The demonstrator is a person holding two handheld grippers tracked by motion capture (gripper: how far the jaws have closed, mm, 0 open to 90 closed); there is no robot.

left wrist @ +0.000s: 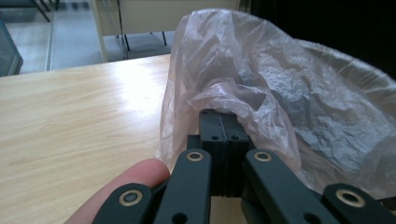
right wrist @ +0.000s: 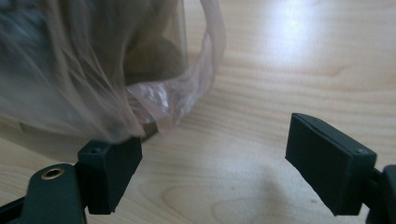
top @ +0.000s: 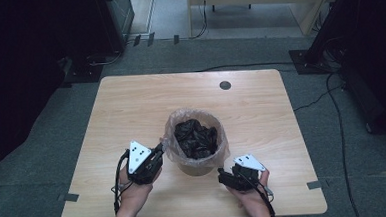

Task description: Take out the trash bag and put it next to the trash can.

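Overhead; two close views of liner point(top: 175, 134)

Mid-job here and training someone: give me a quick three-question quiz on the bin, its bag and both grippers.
1. True or false: the left gripper is shut on the bin liner.
2. The right gripper is: A) open B) shut on the liner C) shut on the bin.
3. Fill in: the bin holds crumpled ____ material.

Key: 1 true; 2 A; 3 black.
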